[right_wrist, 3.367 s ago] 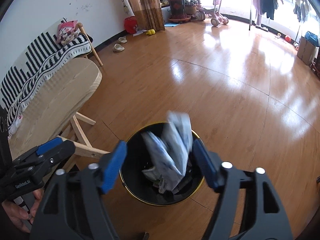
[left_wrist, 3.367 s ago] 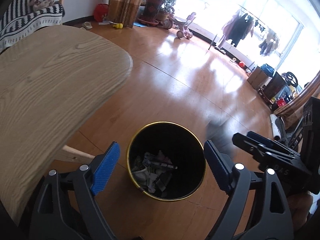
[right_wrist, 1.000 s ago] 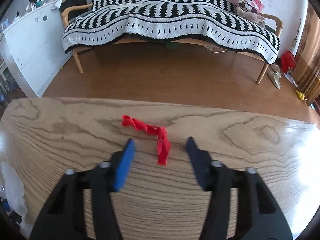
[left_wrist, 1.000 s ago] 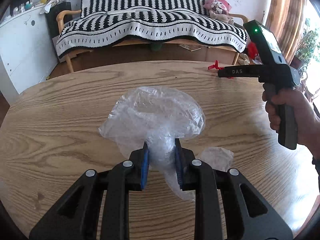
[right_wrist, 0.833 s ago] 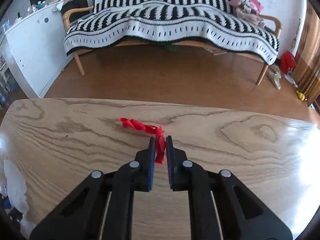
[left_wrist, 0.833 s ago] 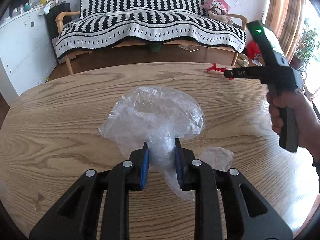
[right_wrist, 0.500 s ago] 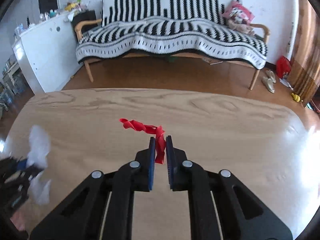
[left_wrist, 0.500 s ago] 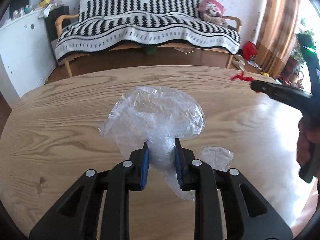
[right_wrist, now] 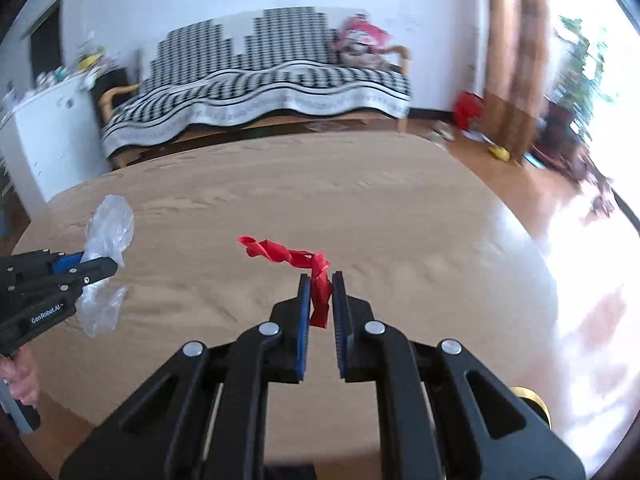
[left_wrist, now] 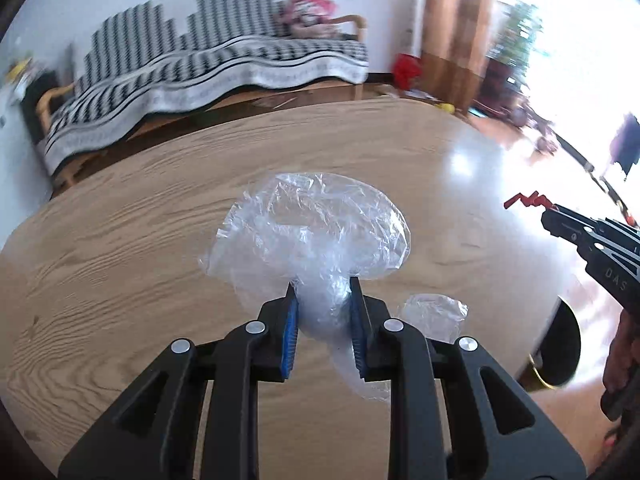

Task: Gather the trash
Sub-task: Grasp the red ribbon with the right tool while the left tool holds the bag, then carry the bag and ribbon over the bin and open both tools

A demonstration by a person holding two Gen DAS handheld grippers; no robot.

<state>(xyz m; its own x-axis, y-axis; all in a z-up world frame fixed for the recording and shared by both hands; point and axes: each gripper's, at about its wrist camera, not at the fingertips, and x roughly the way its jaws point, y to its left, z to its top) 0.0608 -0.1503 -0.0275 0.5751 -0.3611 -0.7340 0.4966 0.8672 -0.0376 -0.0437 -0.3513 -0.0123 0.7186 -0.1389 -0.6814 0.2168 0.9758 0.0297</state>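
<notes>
Wood table (left_wrist: 120, 240) is bare, its rounded edge at right over glossy floor (right_wrist: 560, 208); striped sofa (right_wrist: 256, 92) behind. Bin (left_wrist: 560, 350) sits below the edge. Left gripper (left_wrist: 322, 300) pinches a clear plastic bag (left_wrist: 316, 224); right gripper (right_wrist: 320, 294) is clamped on a red strip (right_wrist: 288, 256), both above the tabletop.

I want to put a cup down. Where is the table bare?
The wooden table looks bare from its sofa-side edge to both grippers. Only held trash hangs over it: clear plastic bag, red strip.
</notes>
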